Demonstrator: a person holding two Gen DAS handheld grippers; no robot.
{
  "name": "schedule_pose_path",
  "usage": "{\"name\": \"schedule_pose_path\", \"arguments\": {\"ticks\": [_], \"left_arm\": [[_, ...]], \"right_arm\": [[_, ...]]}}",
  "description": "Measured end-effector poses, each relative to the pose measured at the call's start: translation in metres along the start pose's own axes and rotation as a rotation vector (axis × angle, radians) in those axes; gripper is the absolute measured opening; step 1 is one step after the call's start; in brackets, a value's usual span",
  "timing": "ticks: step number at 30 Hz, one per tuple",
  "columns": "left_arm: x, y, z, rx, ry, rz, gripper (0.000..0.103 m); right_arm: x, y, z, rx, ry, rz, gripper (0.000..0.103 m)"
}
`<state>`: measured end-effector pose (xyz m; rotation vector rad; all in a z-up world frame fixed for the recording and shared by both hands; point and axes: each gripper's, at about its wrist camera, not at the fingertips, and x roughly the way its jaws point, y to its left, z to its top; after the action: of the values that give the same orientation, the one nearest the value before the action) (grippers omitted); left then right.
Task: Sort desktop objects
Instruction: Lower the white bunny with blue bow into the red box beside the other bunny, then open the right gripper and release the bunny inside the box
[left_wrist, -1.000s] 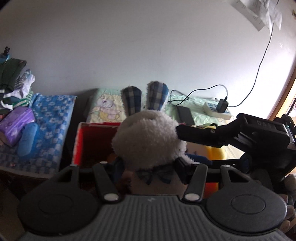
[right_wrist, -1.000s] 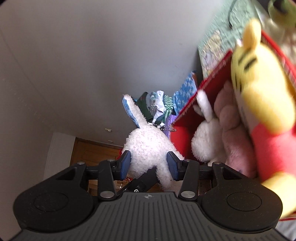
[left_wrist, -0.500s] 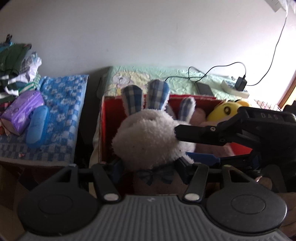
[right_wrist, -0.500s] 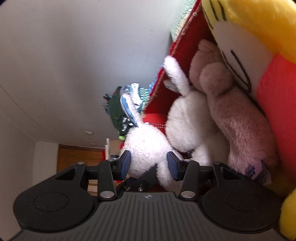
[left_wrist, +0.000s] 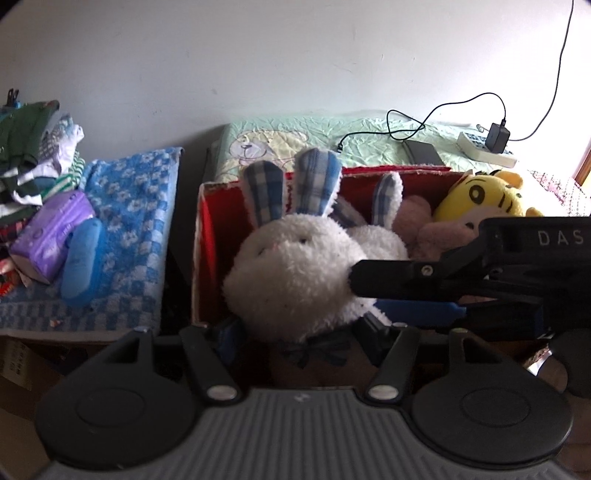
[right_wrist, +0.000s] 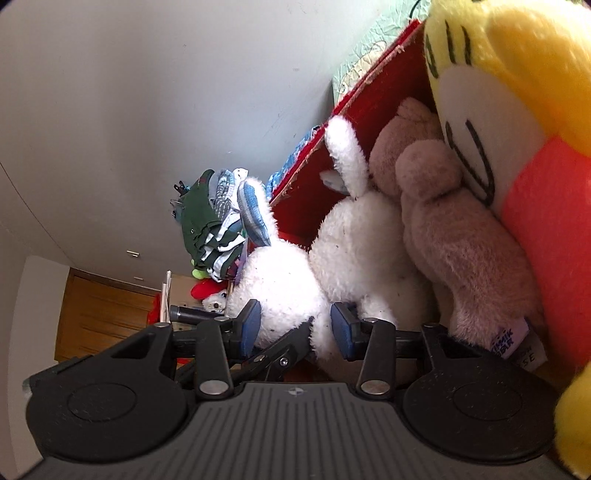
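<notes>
A white plush bunny with blue checked ears hangs over the left end of the red box. My left gripper is shut on its body below the head. My right gripper comes in from the right and is shut on the same bunny; its blue pads press into the fluff. Inside the box lie a second white bunny, a pink plush and a yellow tiger plush. The held bunny's lower body is hidden behind my fingers.
Left of the box, a blue checked towel carries a purple pack, a blue case and piled clothes. Behind the box a green quilt holds a phone, power strip and cable. A wall stands close behind.
Both grippers have tilted down and moved toward the red box with the bunny held between them. The box's inside and the plush toys in it now show fully.
</notes>
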<state>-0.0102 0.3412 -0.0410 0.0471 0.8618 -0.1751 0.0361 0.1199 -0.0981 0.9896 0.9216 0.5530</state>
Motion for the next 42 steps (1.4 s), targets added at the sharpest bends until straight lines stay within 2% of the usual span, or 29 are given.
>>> {"name": "schedule_pose_path", "arguments": {"ticks": [3, 4, 5, 11, 17, 23, 29, 34, 36, 42], "left_arm": [[-0.006, 0.002, -0.001, -0.001, -0.011, 0.022, 0.069], [-0.009, 0.003, -0.001, -0.003, -0.019, 0.027, 0.076], [-0.011, 0.004, -0.002, -0.006, -0.027, 0.021, 0.077], [-0.017, -0.001, -0.003, 0.008, -0.051, 0.0, 0.077], [-0.006, -0.01, -0.002, 0.028, -0.053, 0.013, 0.081], [0.005, 0.003, 0.003, -0.02, -0.052, -0.033, 0.089], [0.013, 0.002, 0.004, -0.005, -0.067, -0.056, 0.096], [0.005, 0.005, 0.006, -0.025, -0.057, -0.053, 0.097], [-0.001, 0.006, 0.005, -0.031, -0.059, -0.048, 0.097], [-0.014, -0.003, 0.006, -0.014, -0.069, -0.002, 0.098]], "right_arm": [[-0.001, -0.002, -0.002, -0.009, -0.012, -0.013, 0.038], [0.0, -0.002, 0.0, -0.009, -0.012, -0.016, 0.038], [-0.001, -0.002, 0.0, -0.007, -0.008, -0.015, 0.037], [0.005, -0.006, 0.005, -0.026, 0.006, -0.01, 0.038], [0.012, -0.001, 0.007, -0.029, 0.013, 0.012, 0.038], [0.011, 0.004, 0.007, -0.058, 0.003, 0.003, 0.039], [0.007, 0.007, 0.006, -0.083, -0.025, -0.025, 0.04], [0.004, 0.013, 0.004, -0.113, -0.04, 0.001, 0.042], [-0.001, 0.013, 0.004, -0.121, -0.059, 0.018, 0.048], [-0.002, 0.024, 0.0, -0.179, -0.084, -0.034, 0.049]]}}
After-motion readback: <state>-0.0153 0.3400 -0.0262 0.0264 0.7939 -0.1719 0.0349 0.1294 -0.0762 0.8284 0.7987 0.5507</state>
